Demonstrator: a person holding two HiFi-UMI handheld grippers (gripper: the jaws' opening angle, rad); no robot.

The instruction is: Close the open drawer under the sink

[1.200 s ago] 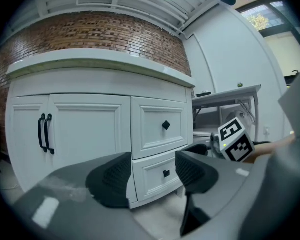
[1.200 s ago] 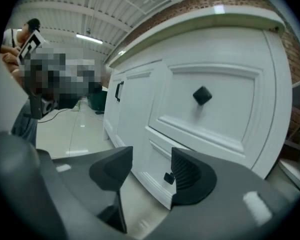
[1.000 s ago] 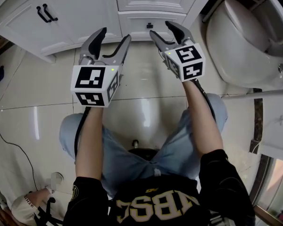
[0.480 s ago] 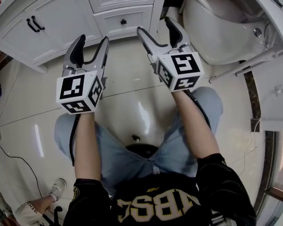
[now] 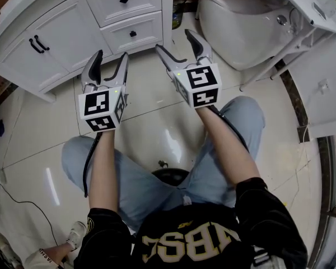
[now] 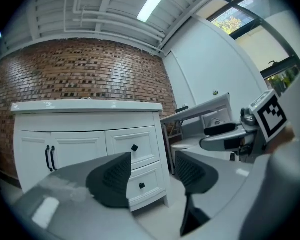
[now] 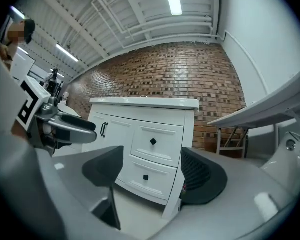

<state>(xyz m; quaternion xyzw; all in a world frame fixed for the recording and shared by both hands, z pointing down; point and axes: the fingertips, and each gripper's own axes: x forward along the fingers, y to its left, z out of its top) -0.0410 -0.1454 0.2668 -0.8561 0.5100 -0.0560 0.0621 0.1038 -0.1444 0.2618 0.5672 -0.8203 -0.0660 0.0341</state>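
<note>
Lower drawer lies straight ahead of both grippers, long axis across your view, its front apparently flush with the cabinet. Left gripper and right gripper: jaws wide apart, empty, short of the front. Neither clearly nearer.
</note>
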